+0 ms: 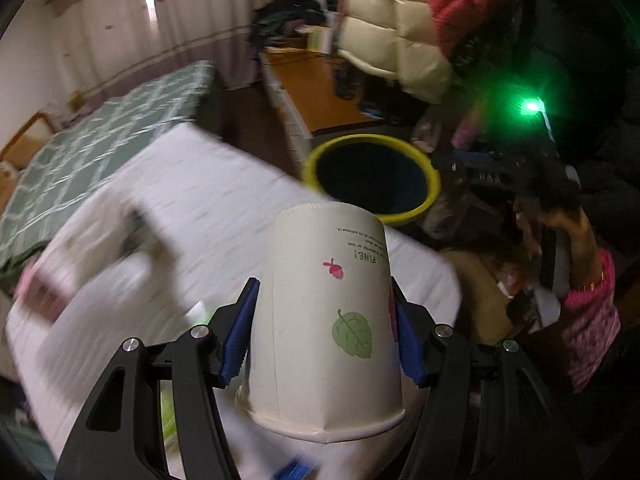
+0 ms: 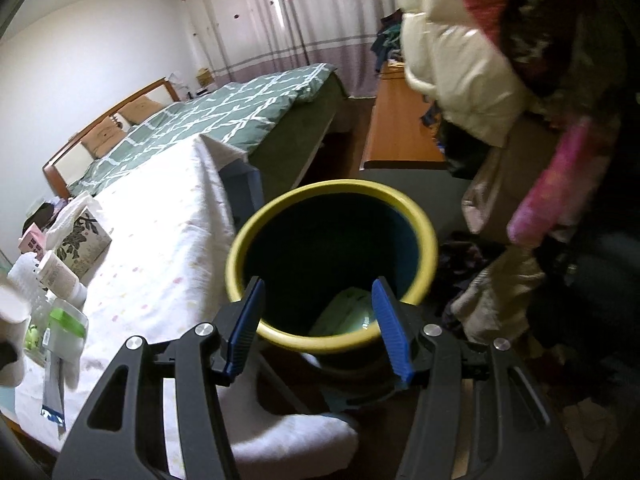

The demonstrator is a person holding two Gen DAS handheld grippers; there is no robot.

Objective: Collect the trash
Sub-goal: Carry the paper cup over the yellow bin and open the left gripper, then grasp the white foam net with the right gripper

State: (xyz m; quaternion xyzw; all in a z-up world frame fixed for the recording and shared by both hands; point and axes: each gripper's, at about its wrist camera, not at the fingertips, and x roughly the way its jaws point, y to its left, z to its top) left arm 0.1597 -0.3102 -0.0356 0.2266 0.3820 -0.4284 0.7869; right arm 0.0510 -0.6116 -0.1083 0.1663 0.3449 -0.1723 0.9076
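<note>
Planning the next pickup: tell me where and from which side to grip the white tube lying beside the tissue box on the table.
Grip the white tube across its round body, midway along, coming from above with one finger on each long side. It lies flat on the tablecloth, the tissue box close behind it and a green-topped packet in front, so a sideways approach looks crowded.

The left tool [image 1: 324,332] tilts downward with its pads clamped tight, the right tool [image 2: 318,322] spread apart.
</note>
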